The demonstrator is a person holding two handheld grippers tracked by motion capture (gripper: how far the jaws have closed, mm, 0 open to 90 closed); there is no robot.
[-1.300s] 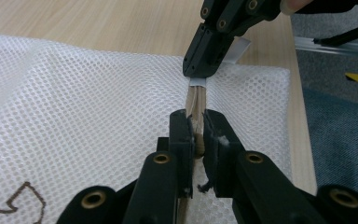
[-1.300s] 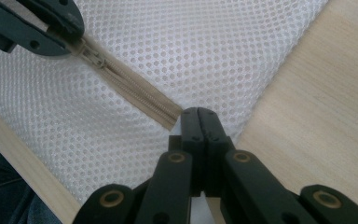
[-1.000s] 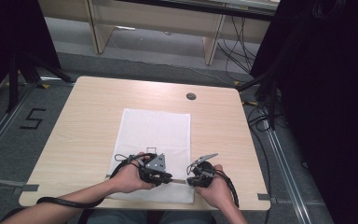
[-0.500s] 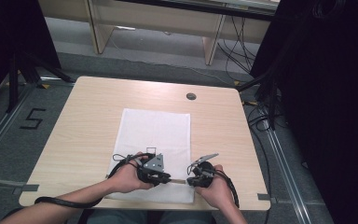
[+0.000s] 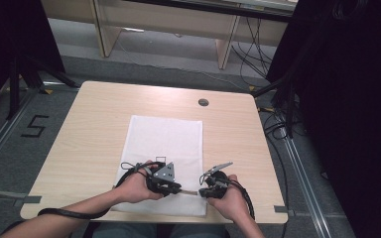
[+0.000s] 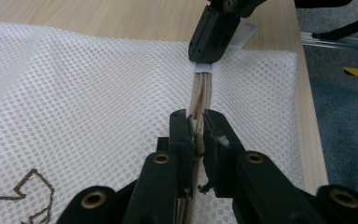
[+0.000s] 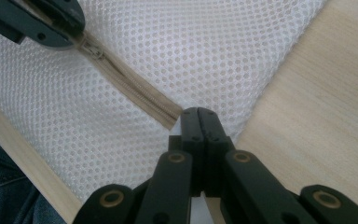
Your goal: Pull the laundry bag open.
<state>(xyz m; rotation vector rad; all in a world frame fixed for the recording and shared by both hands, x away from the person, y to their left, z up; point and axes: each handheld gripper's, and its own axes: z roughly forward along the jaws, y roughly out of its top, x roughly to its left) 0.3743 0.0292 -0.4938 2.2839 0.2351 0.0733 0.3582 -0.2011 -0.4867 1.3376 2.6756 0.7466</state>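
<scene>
Left hand-held gripper (image 6: 195, 133) was clamped on tan zipper (image 6: 202, 95) of white mesh bag (image 5: 164, 144), zipper tape pinched between pads. Right hand-held gripper (image 7: 198, 122) was fully closed at zipper's end, jaws pressed together; what they held could not be told. Bag lay flat on tabletop (image 5: 89, 129), near edge under both grippers. Zipper ran straight between the two grippers.

A light wooden table (image 5: 104, 129) stands on grey floor (image 5: 10, 148) beside dark curtains (image 5: 347, 114).
</scene>
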